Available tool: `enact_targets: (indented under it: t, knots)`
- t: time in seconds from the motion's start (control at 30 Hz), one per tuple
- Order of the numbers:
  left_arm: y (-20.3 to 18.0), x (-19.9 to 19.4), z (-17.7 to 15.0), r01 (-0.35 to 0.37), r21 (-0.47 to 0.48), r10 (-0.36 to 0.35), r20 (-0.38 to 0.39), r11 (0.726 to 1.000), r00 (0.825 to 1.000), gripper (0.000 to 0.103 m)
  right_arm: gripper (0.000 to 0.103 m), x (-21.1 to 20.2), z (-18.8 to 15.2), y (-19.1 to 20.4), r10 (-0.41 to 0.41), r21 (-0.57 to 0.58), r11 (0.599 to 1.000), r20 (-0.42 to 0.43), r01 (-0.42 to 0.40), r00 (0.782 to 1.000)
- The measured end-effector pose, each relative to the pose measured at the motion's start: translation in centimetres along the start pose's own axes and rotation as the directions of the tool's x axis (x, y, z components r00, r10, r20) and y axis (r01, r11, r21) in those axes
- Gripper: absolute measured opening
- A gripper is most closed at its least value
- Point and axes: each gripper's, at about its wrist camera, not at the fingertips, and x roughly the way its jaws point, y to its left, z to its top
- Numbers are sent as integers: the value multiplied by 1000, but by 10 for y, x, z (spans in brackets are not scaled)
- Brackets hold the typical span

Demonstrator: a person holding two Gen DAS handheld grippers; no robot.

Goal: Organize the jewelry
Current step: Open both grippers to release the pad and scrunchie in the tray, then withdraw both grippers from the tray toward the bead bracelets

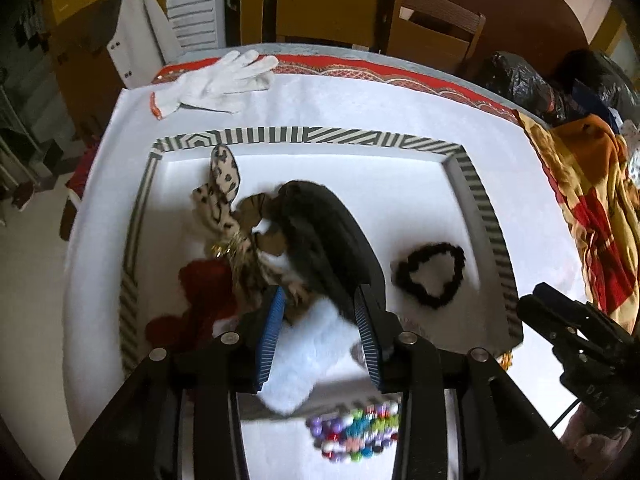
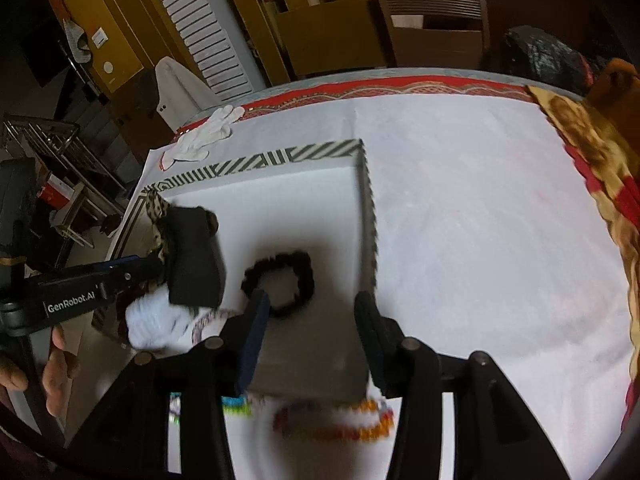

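Left tool [image 1: 320,320] seemingly grips black pouch [image 1: 324,240] inside striped tray [image 1: 496,240]

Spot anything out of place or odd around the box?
Yes. Bead strings lie on the cloth in front of the striped box, not inside with the other accessories. A white work glove sits at the table's far edge, unrelated to jewelry. Nothing looks spilled or broken.

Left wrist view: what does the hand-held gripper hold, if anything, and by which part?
The left hand-held gripper seems to grip the black fuzzy item by its near end.
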Motion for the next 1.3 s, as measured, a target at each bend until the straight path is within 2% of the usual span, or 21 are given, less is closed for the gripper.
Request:
enact_targets:
  t: [0.2, 0.43, 0.7, 0.87, 1.0, 1.2, 1.3]
  knots:
    - [-8, -25, -28, -22, 37, 21, 39, 999, 999, 33, 52, -23, -26, -2, 3, 19, 1000, 7, -3, 1000]
    - [-11, -43, -57, -32, 48, 30, 39, 998, 999, 33, 54, -44, -56, -1, 8, 18, 1000, 4, -8, 1000]
    - [5, -57, -91, 4, -43, -4, 13, 999, 1000, 33, 57, -60, -92, -9, -3, 18, 1000, -30, 3, 1000]
    - [10, -58, -112, 11, -64, -12, -15, 998, 1000, 34, 57, -62, -111, -14, -6, 18, 1000, -52, 7, 999]
    - [9, -54, -127, 4, -77, -7, -35, 997, 999, 34, 57, -64, -117, -16, -1, 15, 1000, -59, 2, 998]
    - [4, -44, -137, -8, -76, 3, -59, 997, 998, 34, 57, -56, -118, 1, 66, -14, 998, -61, -67, 996]
    - [4, -38, -136, -2, -71, -2, -51, 997, 999, 34, 57, -50, -115, 5, 48, -27, 998, -59, -50, 997]
